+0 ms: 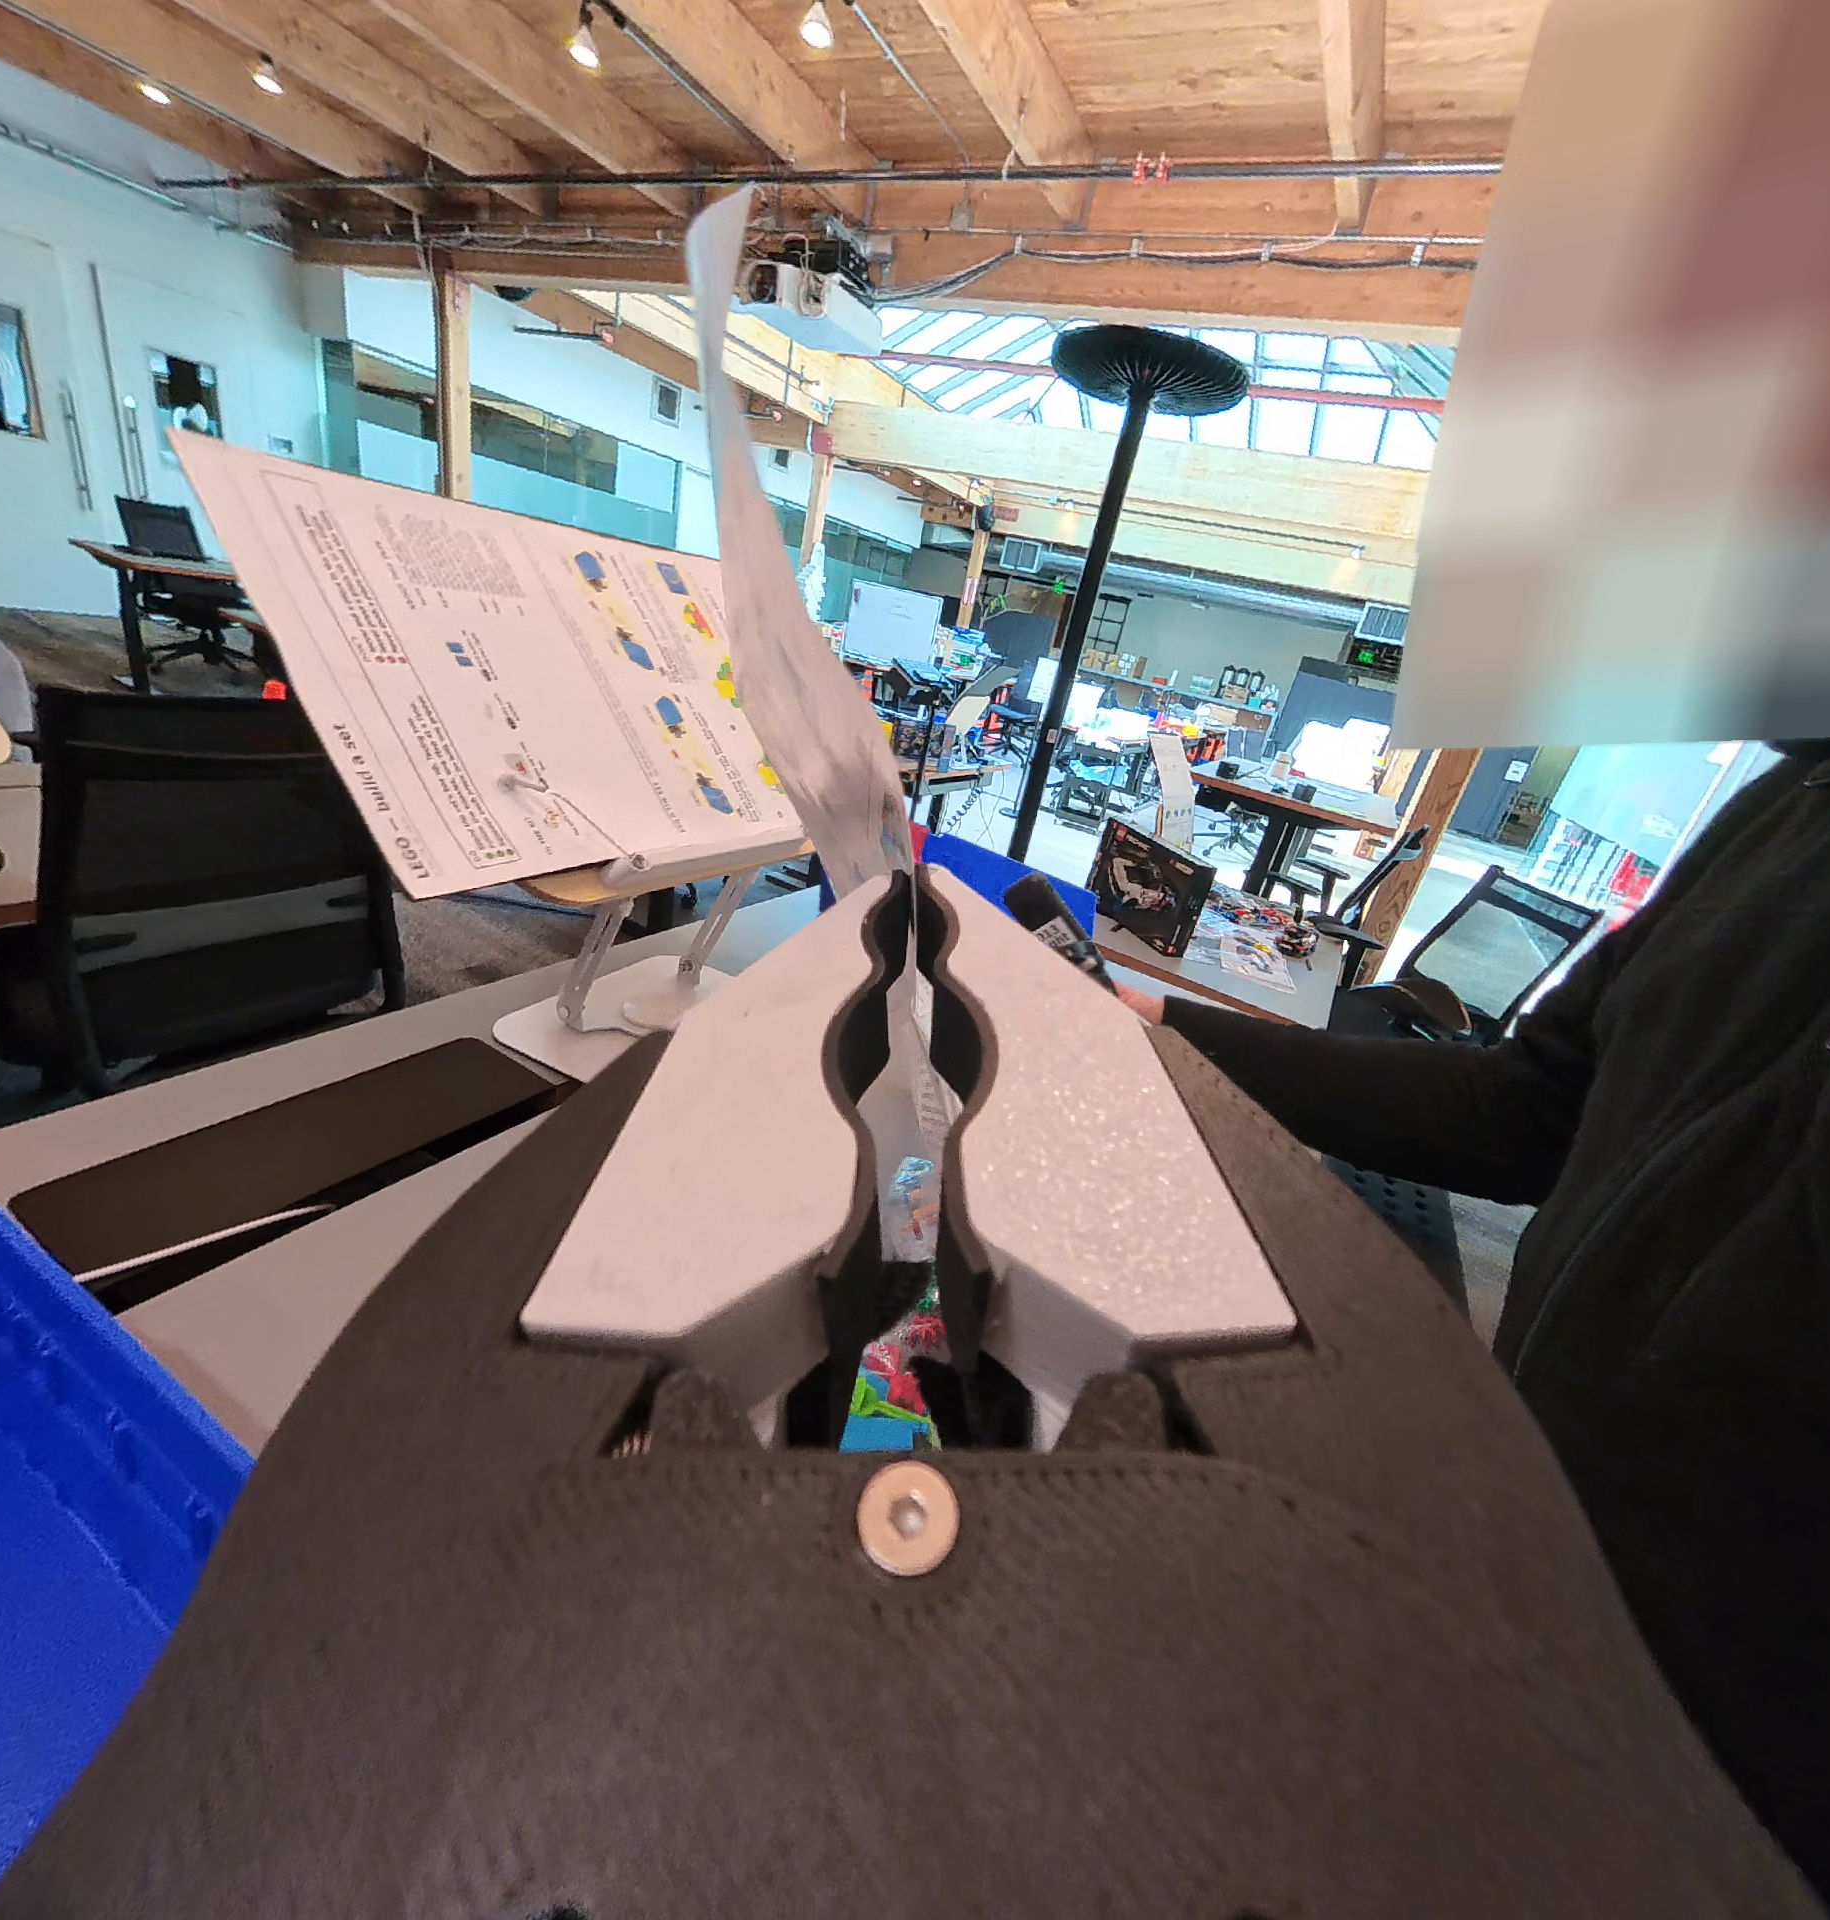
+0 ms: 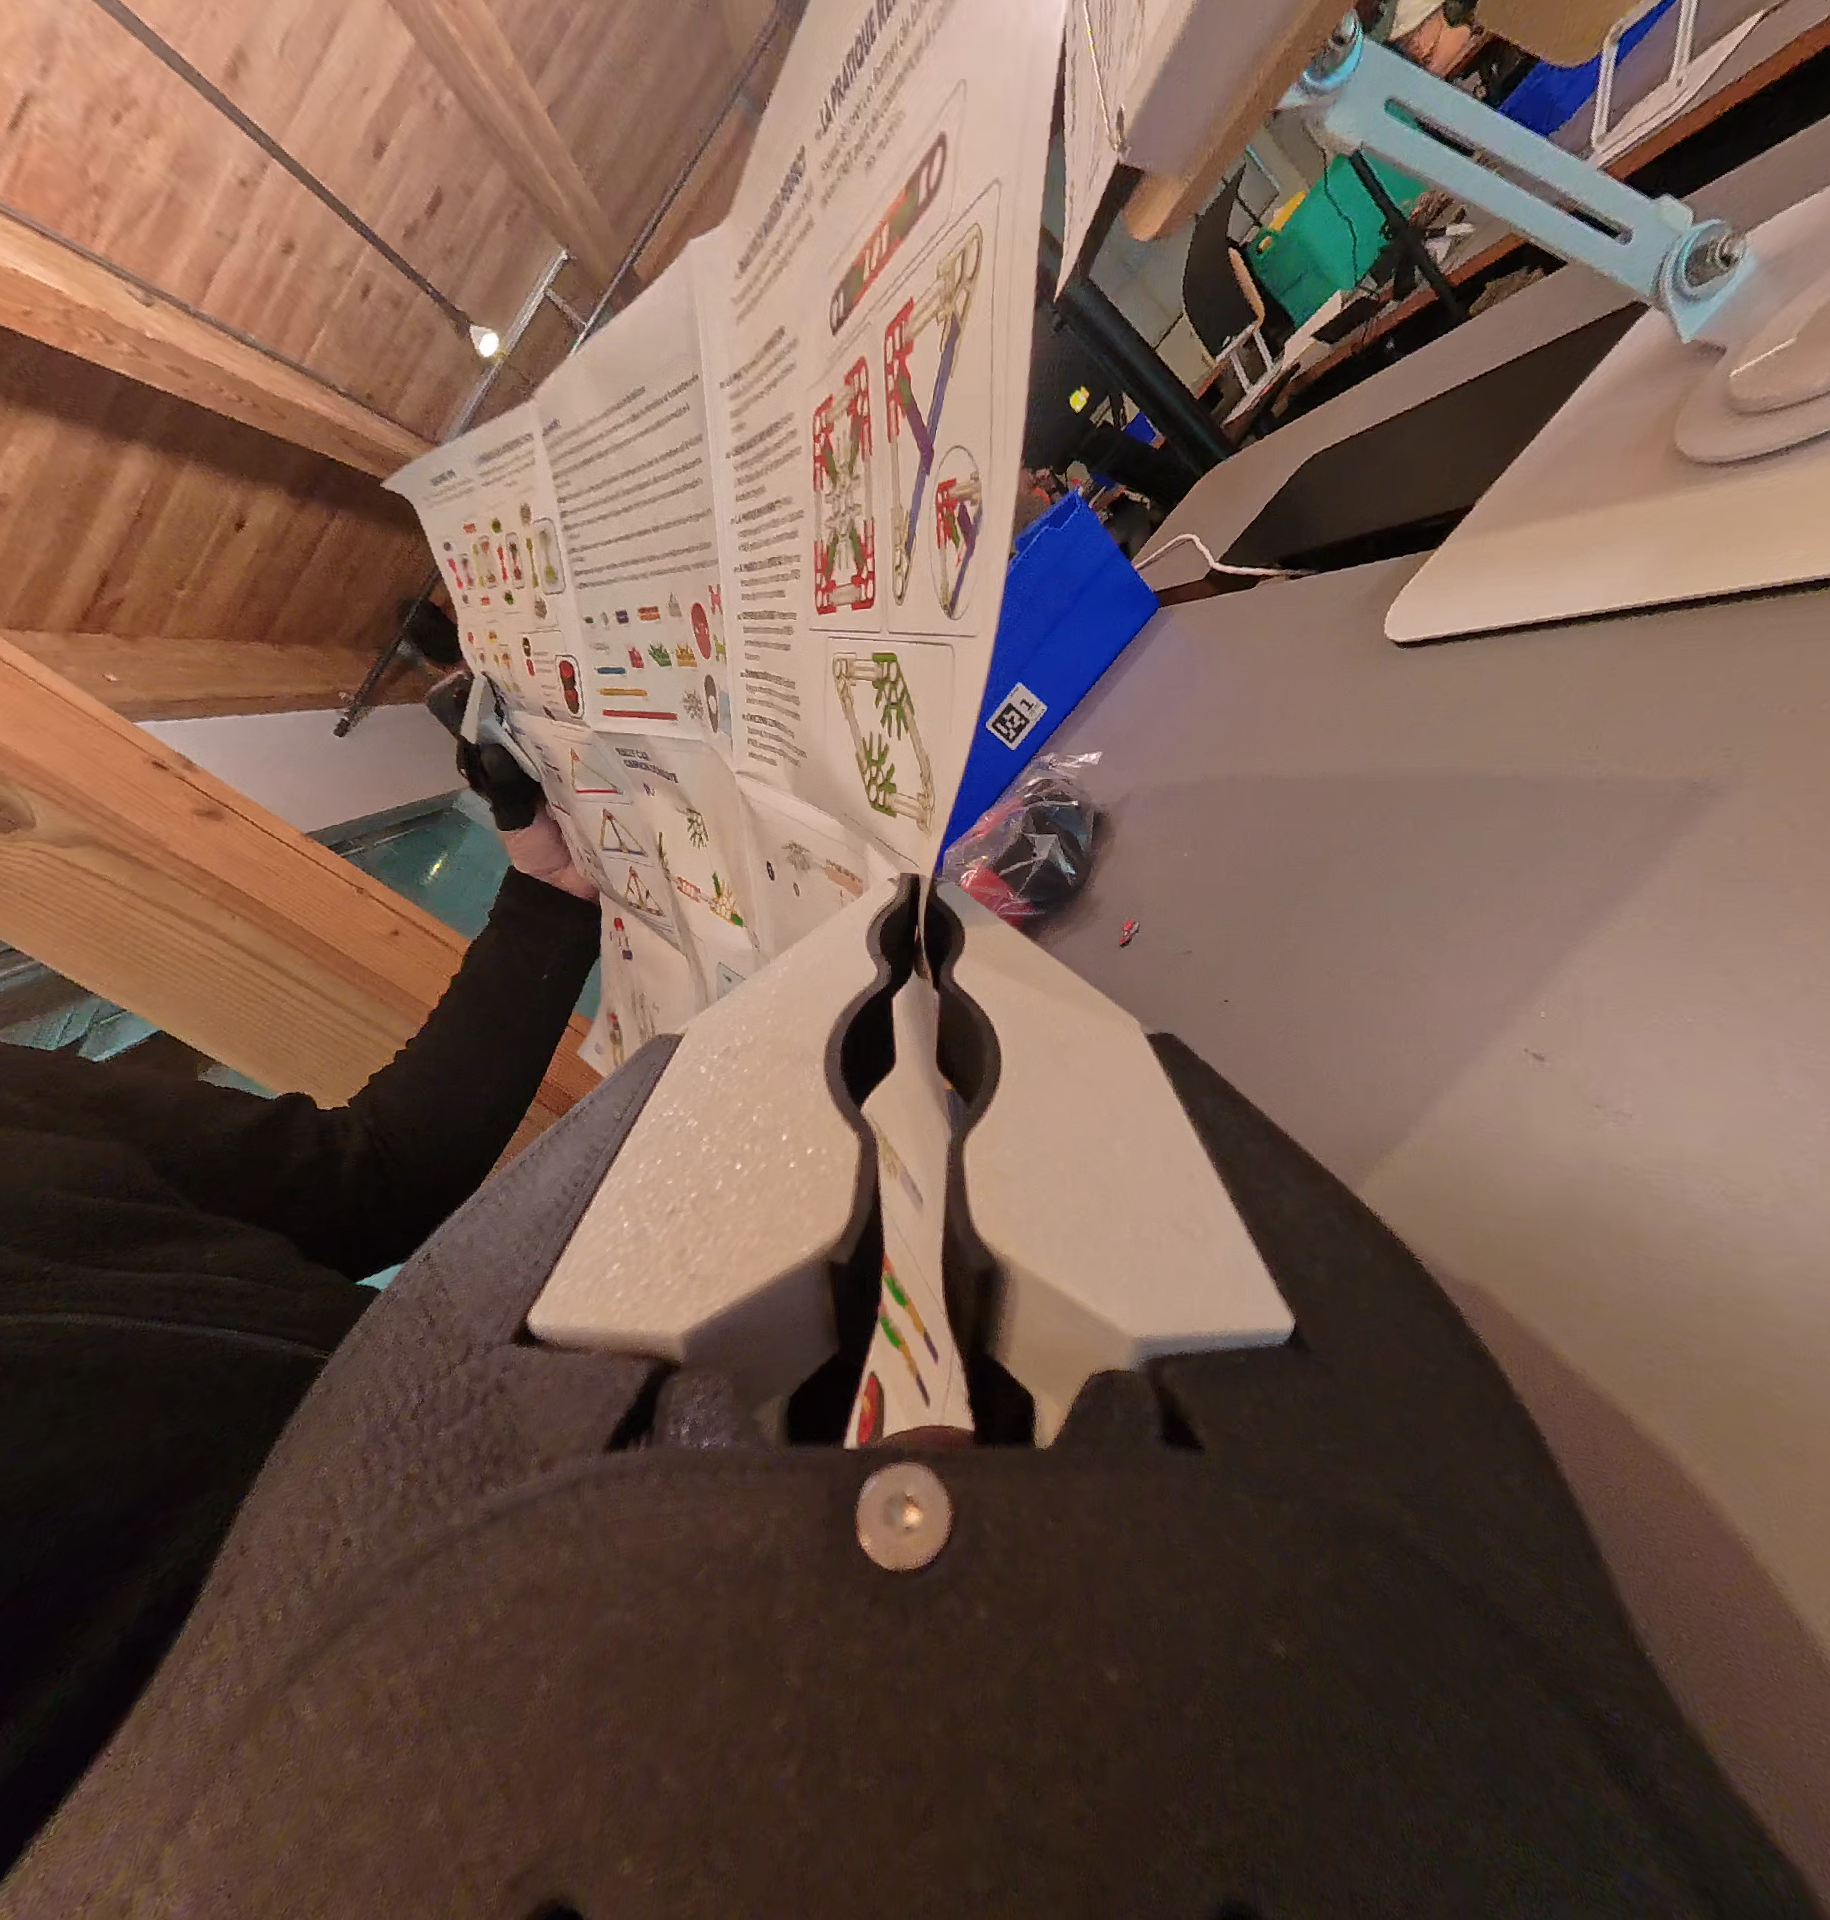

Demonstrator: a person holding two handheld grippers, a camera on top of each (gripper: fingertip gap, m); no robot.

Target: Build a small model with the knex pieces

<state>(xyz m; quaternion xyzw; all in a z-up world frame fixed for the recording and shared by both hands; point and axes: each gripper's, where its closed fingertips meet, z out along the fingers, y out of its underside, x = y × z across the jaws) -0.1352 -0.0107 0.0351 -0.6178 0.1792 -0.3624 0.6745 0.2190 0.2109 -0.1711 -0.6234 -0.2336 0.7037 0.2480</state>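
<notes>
A large white folded instruction sheet with coloured building diagrams (image 2: 786,499) hangs spread in the air. My right gripper (image 2: 916,894) is shut on its near edge, and the paper runs down between the pads. My left gripper (image 1: 913,883) is shut on the same sheet (image 1: 776,582), which rises edge-on from the fingertips and curls upward. In the right wrist view the left gripper (image 2: 485,727) shows at the sheet's far edge, in a hand with a black sleeve. The right gripper (image 1: 1062,925) shows as a black part just right of my left fingertips.
A document stand with a printed page (image 1: 495,665) stands on the grey table (image 2: 1410,883). Blue bins (image 1: 49,1455) (image 2: 1056,623) flank it. A clear bag of red and black parts (image 2: 1036,842) lies by the bin. A dark flat device (image 1: 287,1122) lies nearby. Tip to tip, the grippers are about 45 centimetres apart.
</notes>
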